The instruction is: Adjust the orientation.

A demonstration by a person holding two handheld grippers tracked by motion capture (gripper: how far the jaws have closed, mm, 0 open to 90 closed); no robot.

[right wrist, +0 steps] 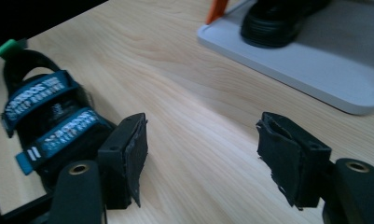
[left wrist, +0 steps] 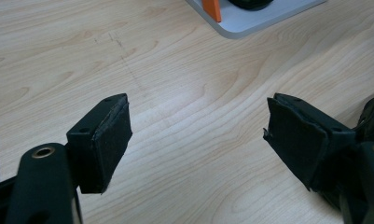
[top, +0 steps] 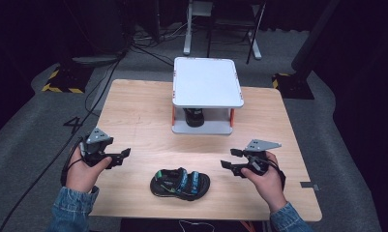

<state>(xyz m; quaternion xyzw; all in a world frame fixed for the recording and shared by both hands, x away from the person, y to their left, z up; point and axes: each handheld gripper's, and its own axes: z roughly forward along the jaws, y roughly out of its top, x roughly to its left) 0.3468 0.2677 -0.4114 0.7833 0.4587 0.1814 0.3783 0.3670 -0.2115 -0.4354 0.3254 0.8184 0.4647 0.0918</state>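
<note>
Wooden table (top: 133, 106) on grey carpet, dark room behind, so nothing much going on past the edges. Going from the left: the left gripper (top: 125, 155) hangs over bare wood, jaws wide apart with nothing between them, pointing in toward the middle. Its own view confirms it, just empty tabletop between the pads (left wrist: 111, 144).

Middle front is the sandal (top: 180, 183), black with blue straps, lying on its sole near the table's near edge. Long axis runs left to right, so it sits crosswise between the two grippers. Behind it is a small white shelf (top: 207, 82) with a second shoe (top: 193, 117) tucked on the lower deck.

The right gripper (top: 229, 159) is also gaping and empty, aimed inward. In its view the sandal (right wrist: 49, 126) lies just off the left jaw. Both look about equally near; I'd guess either could take an end, since each faces one.
</note>
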